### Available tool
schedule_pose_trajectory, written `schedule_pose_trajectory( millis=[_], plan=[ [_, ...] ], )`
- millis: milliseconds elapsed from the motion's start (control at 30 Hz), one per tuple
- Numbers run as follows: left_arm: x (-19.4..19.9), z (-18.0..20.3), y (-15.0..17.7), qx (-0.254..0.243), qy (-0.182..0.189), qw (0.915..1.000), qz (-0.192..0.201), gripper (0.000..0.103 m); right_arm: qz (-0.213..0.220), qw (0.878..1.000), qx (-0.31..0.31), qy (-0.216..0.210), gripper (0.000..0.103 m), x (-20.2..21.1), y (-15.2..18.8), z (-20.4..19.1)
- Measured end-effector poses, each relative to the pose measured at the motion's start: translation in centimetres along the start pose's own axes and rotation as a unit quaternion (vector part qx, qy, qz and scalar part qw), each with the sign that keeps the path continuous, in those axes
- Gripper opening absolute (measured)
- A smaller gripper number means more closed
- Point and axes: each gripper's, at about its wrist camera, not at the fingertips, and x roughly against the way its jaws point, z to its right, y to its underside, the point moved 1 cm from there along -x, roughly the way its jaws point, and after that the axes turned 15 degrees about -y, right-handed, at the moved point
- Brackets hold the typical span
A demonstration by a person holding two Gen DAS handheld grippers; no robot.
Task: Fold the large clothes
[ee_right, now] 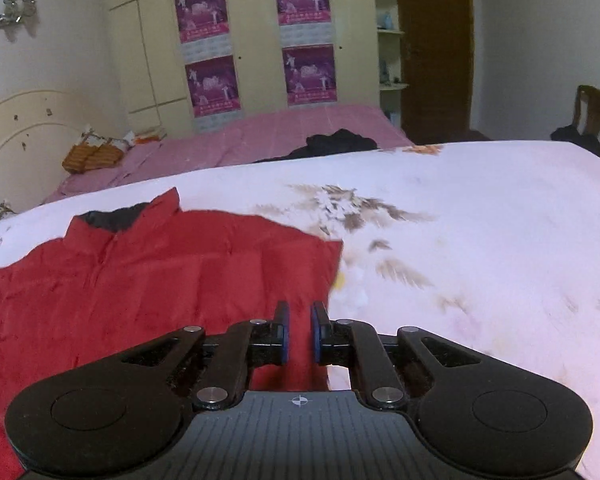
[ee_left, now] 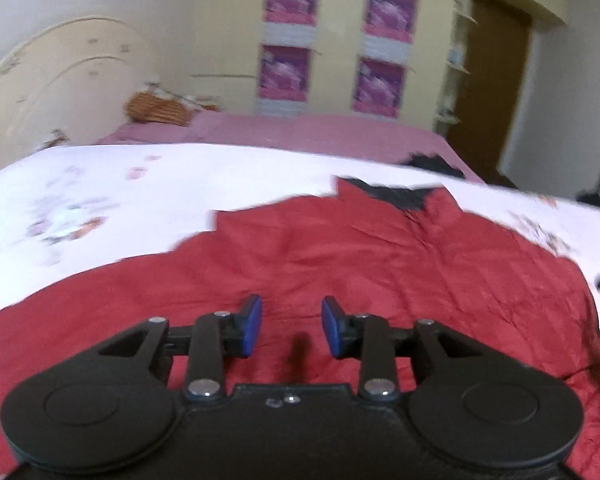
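Jacket first: red quilted jacket with a dark collar lining (ee_right: 148,276) lies spread flat on the white floral bedspread (ee_right: 480,240). Left gripper (ee_left: 291,330) hovers over its middle, jaws well apart, empty. Right gripper (ee_right: 299,334) sits at its side edge, jaws narrowed with a gap, gripping nothing I can see. Looks like the pre-fold reach; next, pinch that edge cleanly.
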Motion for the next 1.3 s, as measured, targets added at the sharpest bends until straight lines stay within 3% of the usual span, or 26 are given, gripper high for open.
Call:
schedule_pose_trajectory(
  millis=[133, 167, 233, 333, 433, 533, 667, 767, 833, 867, 900, 967, 1033, 1067, 1100, 1133, 1167, 1233, 1300],
  plan=[
    [-4.4, 3.2, 0.5, -0.051, 0.008, 0.9980, -0.035, 0.035, -0.042, 0.999, 0.007, 0.010, 0.010, -4.6, -0.7, 1.1],
    [-5.2, 3.4, 0.7, -0.054, 0.007, 0.9979, -0.035, 0.036, -0.064, 0.998, 0.007, 0.020, 0.010, -6.0, -0.4, 1.7],
    [-5.9, 3.4, 1.0, -0.058, 0.010, 0.9978, -0.032, 0.036, -0.067, 0.998, 0.011, 0.019, 0.010, -6.9, 0.2, 2.5],
    [-5.5, 3.6, 1.4, -0.059, 0.006, 0.9978, -0.031, 0.036, -0.074, 0.997, 0.020, 0.029, 0.010, -6.7, 0.2, 2.3],
    [-3.3, 2.9, 1.1, -0.044, 0.008, 0.9988, -0.020, 0.035, -0.041, 0.999, 0.001, 0.015, 0.010, -3.9, -0.1, 1.9],
    [-1.0, 2.0, 1.6, -0.021, 0.013, 0.9996, -0.009, 0.042, -0.024, 1.000, -0.007, 0.000, 0.010, -0.8, 0.4, 0.9],
    [-2.5, 3.2, 3.2, -0.045, 0.008, 0.9981, -0.042, 0.044, -0.089, 0.996, -0.004, 0.013, 0.010, -1.8, 3.4, 0.2],
    [-2.4, 3.1, 2.8, -0.032, -0.002, 0.9987, -0.038, 0.042, -0.079, 0.997, -0.001, 0.014, 0.010, -1.1, 2.9, -0.6],
    [-0.8, 2.4, 2.6, -0.012, -0.007, 0.9998, -0.011, 0.052, -0.054, 0.998, -0.007, 0.002, 0.010, 0.4, 2.5, -1.0],
    [0.1, 1.9, 2.7, 0.002, -0.010, 0.9999, 0.002, 0.077, -0.048, 0.999, -0.008, -0.001, 0.010, 1.2, 2.6, -1.3],
    [0.9, 1.2, 2.8, 0.017, -0.021, 0.9996, 0.012, 0.095, -0.040, 0.999, -0.011, -0.004, 0.010, 2.1, 2.8, -1.4],
    [2.5, -0.9, 3.4, 0.047, -0.036, 0.9980, 0.023, 0.090, -0.030, 0.999, -0.018, -0.011, 0.011, 3.6, 3.5, -1.7],
    [3.6, -3.7, 4.5, 0.081, -0.050, 0.9955, 0.007, 0.089, -0.022, 1.000, -0.018, -0.004, 0.011, 4.8, 4.3, -2.1],
    [4.1, -5.3, 5.2, 0.100, -0.059, 0.9932, 0.000, 0.086, -0.021, 1.000, -0.018, 0.008, 0.016, 5.3, 4.6, -2.3],
    [4.7, -7.1, 6.0, 0.119, -0.069, 0.9905, -0.007, 0.083, -0.023, 0.999, -0.020, 0.016, 0.051, 5.6, 4.9, -2.5],
    [5.2, -8.9, 6.8, 0.135, -0.084, 0.9871, -0.015, 0.081, -0.016, 0.999, -0.022, 0.018, 0.071, 5.9, 5.1, -2.6],
    [5.7, -11.1, 7.8, 0.156, -0.104, 0.9819, -0.027, 0.080, -0.002, 1.000, -0.020, 0.019, 0.082, 6.3, 5.4, -2.7],
    [6.7, -15.1, 9.5, 0.201, -0.136, 0.9690, -0.046, 0.079, -0.004, 1.000, -0.014, 0.020, 0.082, 6.2, 5.7, -3.0],
    [7.8, -19.3, 11.7, 0.264, -0.162, 0.9485, -0.067, 0.077, -0.002, 1.000, -0.019, 0.022, 0.082, 6.1, 5.8, -3.1]
  ],
)
